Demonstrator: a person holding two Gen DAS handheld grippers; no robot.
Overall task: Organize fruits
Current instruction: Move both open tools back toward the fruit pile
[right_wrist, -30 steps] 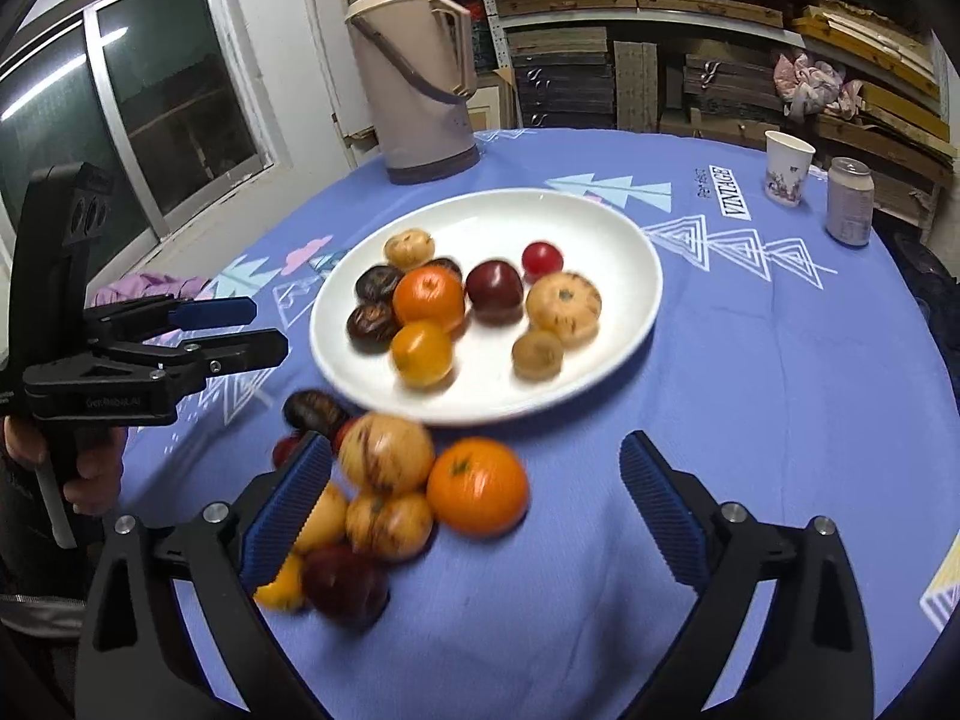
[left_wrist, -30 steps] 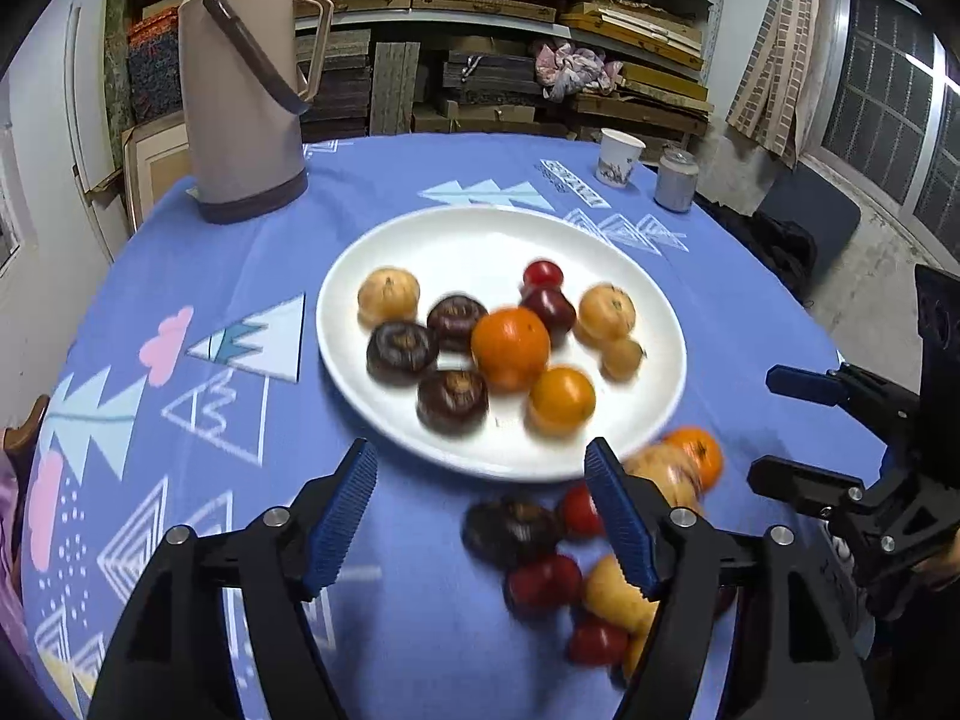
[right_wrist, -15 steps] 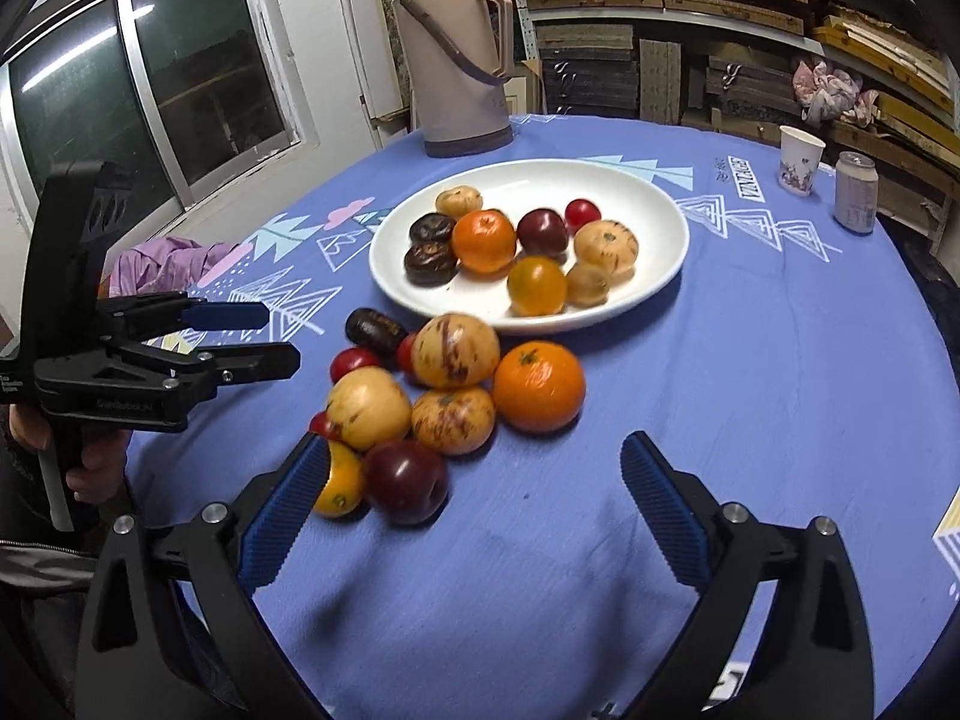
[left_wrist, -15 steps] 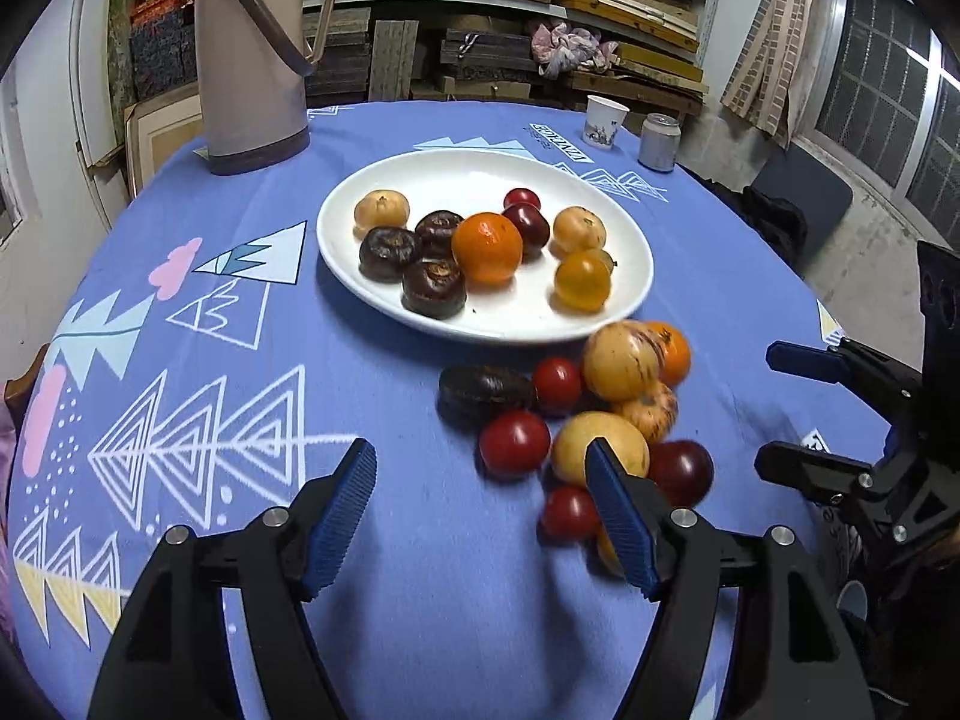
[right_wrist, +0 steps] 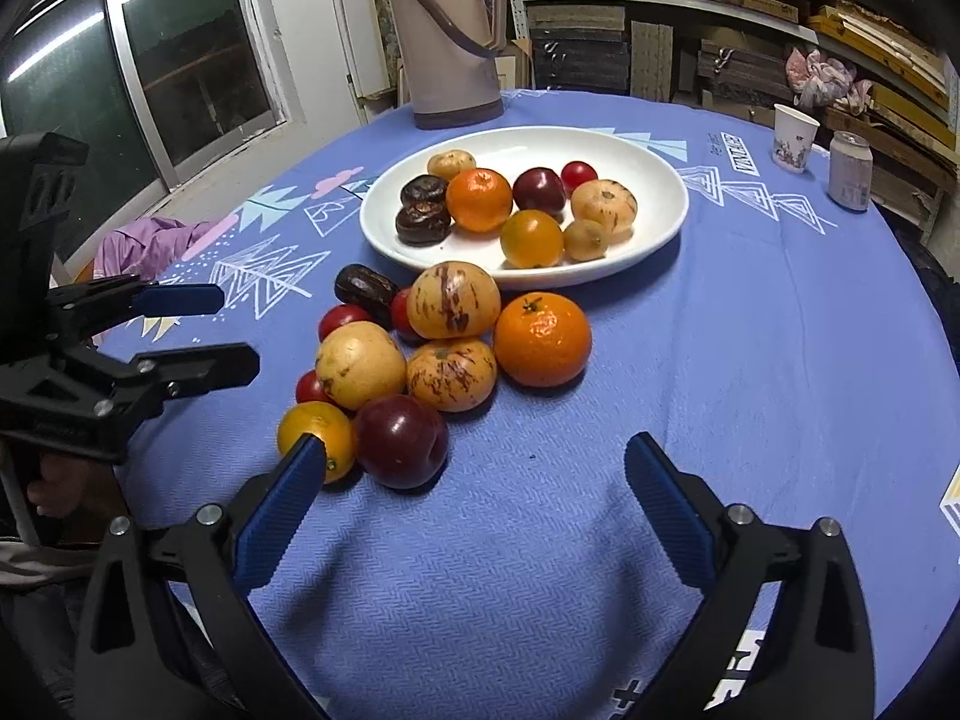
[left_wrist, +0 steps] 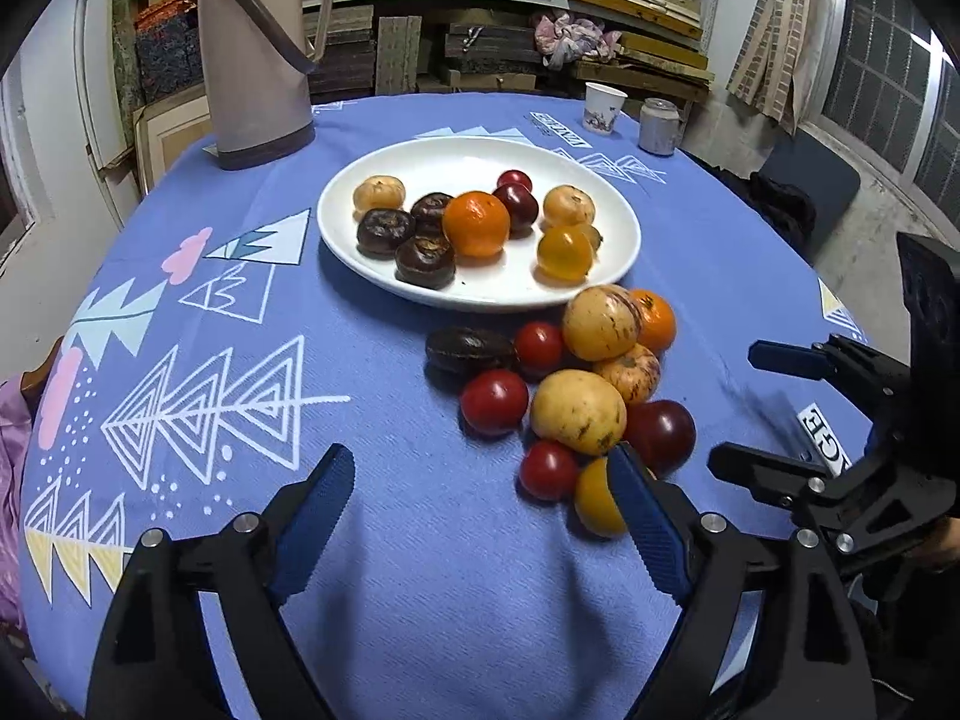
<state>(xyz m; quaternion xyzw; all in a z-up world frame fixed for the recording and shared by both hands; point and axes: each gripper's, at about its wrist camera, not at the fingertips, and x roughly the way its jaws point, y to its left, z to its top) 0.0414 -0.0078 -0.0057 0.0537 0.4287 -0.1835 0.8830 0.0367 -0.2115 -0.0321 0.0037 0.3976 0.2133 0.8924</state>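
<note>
Fruit pile (left_wrist: 576, 384): heaped on the blue tablecloth (left_wrist: 420, 600), just beside the white plate (left_wrist: 618, 258).
Handling: judged round, smooth and easily bruised; best taken across the widest part.
Left gripper (left_wrist: 480, 516): empty jaws opening, tilted down beside the pile.
Right gripper (right_wrist: 480, 510): spread wide, empty, tilted down beside the pile.
</note>
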